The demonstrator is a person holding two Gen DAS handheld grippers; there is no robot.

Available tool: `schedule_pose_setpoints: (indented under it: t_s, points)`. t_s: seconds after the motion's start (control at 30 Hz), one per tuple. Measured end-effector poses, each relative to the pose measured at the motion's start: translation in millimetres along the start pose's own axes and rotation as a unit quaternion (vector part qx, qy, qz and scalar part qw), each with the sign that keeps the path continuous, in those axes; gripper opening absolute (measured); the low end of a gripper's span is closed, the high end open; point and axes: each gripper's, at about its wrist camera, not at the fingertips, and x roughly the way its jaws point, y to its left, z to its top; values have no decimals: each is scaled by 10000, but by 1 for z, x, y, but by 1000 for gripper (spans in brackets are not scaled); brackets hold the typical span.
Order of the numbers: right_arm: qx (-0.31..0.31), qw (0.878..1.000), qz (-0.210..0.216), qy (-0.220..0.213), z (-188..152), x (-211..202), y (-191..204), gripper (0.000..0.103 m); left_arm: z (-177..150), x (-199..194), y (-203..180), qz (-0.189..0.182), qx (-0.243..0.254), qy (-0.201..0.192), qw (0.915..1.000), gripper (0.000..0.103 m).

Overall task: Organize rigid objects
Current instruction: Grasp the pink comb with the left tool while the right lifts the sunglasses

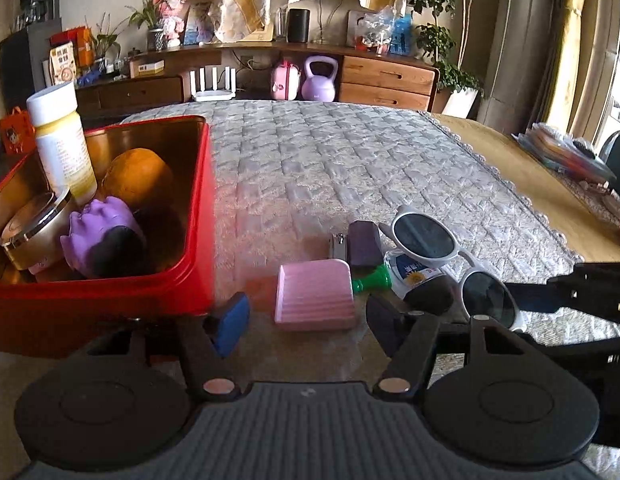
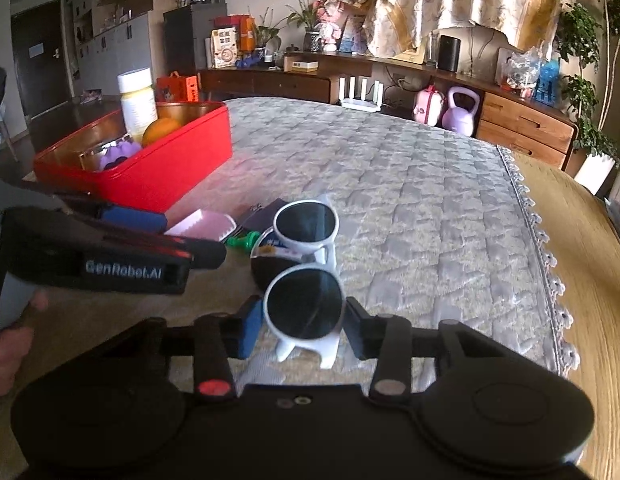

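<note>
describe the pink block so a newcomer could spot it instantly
Start at the red tin on the quilted cloth. Just right of its near corner lies the pink block, framed by the open left gripper. It's the only pink, ribbed item; its neighbours are dark, green or white.

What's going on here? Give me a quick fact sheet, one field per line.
Setting: quilted cloth on a wooden table
Container: red tin, open
Already inside: white bottle, orange, purple toy, round tin
Still outside: pink block, white sunglasses, a few small items beside them
Left gripper: open, just short of the pink block
Right gripper: open, fingers either side of one sunglasses lens
</note>
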Motion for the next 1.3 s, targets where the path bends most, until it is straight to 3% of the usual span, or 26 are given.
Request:
schedule_pose_setpoints:
  t_s: [0.13,0.2,0.6,0.93,0.97,1.0,1.3]
  points:
    - [28,10000,-74,-5,0,0,3,41,-2,0,-2,159,158,-39,9997,55]
    - [78,9999,-91,-13,0,-1,5,40,-1,-1,-3,211,243,-44,9995,42]
    - [820,9961,-319,-95,-1,-29,4,40,-1,-11,1,192,468,74,9987,41]
    - [788,9950,-573,-201,5,-59,22,40,0,-47,9,-68,456,116,9989,41]
    - [756,9952,-585,-226,6,-62,24,39,2,-51,10,-87,430,116,9990,41]
    - [721,9953,-601,-242,7,-66,26,32,2,-54,12,-105,415,105,9990,41]
    - [829,9934,-673,-421,12,-92,34,32,12,-84,28,-173,298,-35,9994,41]
